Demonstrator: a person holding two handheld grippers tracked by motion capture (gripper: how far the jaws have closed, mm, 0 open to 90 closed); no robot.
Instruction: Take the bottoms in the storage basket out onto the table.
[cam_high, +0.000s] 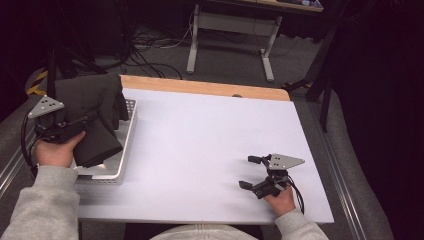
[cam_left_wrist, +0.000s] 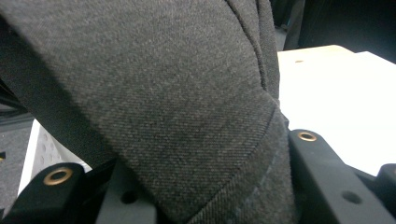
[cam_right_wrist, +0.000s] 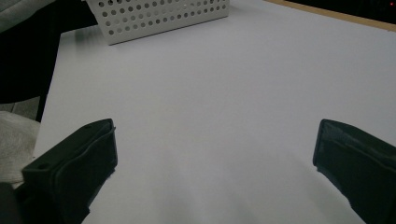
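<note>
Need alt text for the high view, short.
The left tool grips a dark grey cloth above a white perforated basket at the left edge of a white table. The right tool rests open on the table near the front right.

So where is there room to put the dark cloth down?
The white table lies bare between the white basket and the right claw. It is crowded at the left edge, where the left claw holds the dark cloth over the basket.

The cloth (cam_high: 95, 107) is charcoal grey with a fine twill weave. At nine o'clock the basket (cam_high: 127, 132) is white, dotted with holes. The counter (cam_high: 210, 145) is white, wood-edged.
</note>
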